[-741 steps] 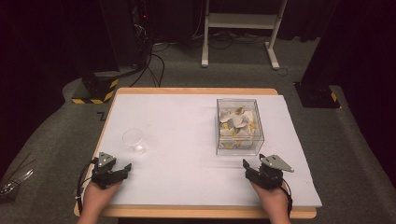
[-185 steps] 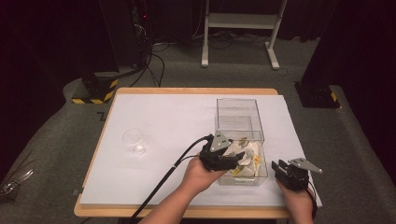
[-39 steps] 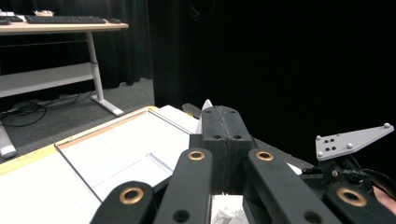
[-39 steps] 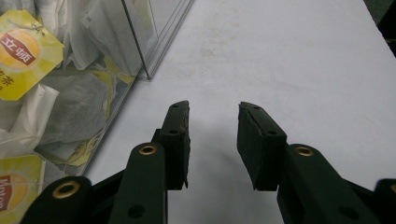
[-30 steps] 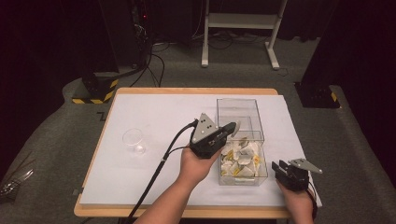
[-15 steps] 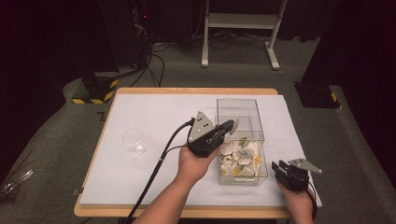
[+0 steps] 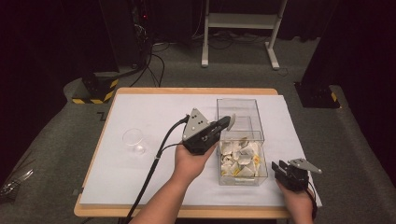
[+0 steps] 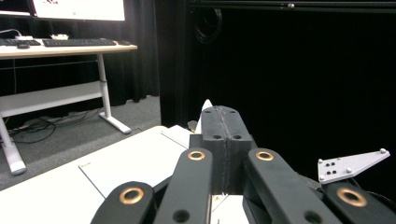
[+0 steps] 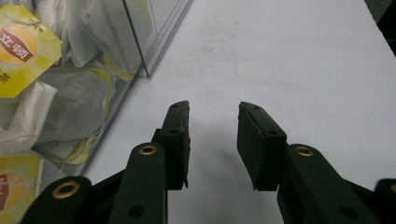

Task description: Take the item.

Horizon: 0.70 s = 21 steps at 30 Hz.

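Observation:
A clear plastic box (image 7: 258,125) on the white table sheet holds several tea bags (image 7: 239,157) with yellow tags. My left gripper (image 7: 227,122) hovers over the box's left wall, tilted up, shut on a white tea bag (image 7: 232,121). In the left gripper view the jaws are pressed together and the tea bag's white corner (image 8: 206,109) pokes out behind them. My right gripper (image 7: 280,168) rests on the sheet just right of the box's front corner, open. In the right gripper view, that right gripper (image 9: 214,113) has bare table between its jaws and the tea bags (image 9: 28,44) behind the box wall at left.
A small clear glass cup (image 7: 134,140) stands on the left part of the sheet. The left gripper's cable (image 7: 154,163) trails to the front table edge. Beyond the table are a desk frame (image 7: 238,28) and a yellow-black striped base (image 7: 95,91) on grey carpet.
My left gripper has lifted a little and drifted left, away from the box's inside, with the tea bag in its jaws. The right gripper has stayed put.

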Tool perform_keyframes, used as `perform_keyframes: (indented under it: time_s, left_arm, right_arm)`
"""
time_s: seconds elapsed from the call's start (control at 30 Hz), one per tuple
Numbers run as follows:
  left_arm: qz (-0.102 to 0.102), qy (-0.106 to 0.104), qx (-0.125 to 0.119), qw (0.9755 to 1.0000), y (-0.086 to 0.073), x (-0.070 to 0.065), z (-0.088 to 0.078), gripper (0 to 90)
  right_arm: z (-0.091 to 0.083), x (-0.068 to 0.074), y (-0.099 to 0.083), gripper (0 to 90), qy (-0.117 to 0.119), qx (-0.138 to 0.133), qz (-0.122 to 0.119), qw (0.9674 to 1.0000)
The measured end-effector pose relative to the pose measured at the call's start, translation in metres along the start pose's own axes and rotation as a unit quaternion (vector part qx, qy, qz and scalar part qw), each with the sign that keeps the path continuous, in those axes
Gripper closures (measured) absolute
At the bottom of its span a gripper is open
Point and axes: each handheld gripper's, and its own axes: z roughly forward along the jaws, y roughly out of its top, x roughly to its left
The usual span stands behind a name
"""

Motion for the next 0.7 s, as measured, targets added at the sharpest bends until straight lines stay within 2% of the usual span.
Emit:
perform_keyframes:
  time_s: [0.4, 0.7]
  left_arm:
    - [0.007, 0.017, -0.004, 0.9998, 0.006, 0.011, -0.012, 90.0]
    - [0.005, 0.040, -0.001, 0.9992, 0.003, 0.029, -0.025, 90.0]
  right_arm:
    - [0.000, 0.000, 0.000, 64.5, -0.001, 0.001, 0.000, 1.0000]
    - [0.001, 0.000, 0.000, 64.5, -0.002, 0.002, -0.002, 1.0000]
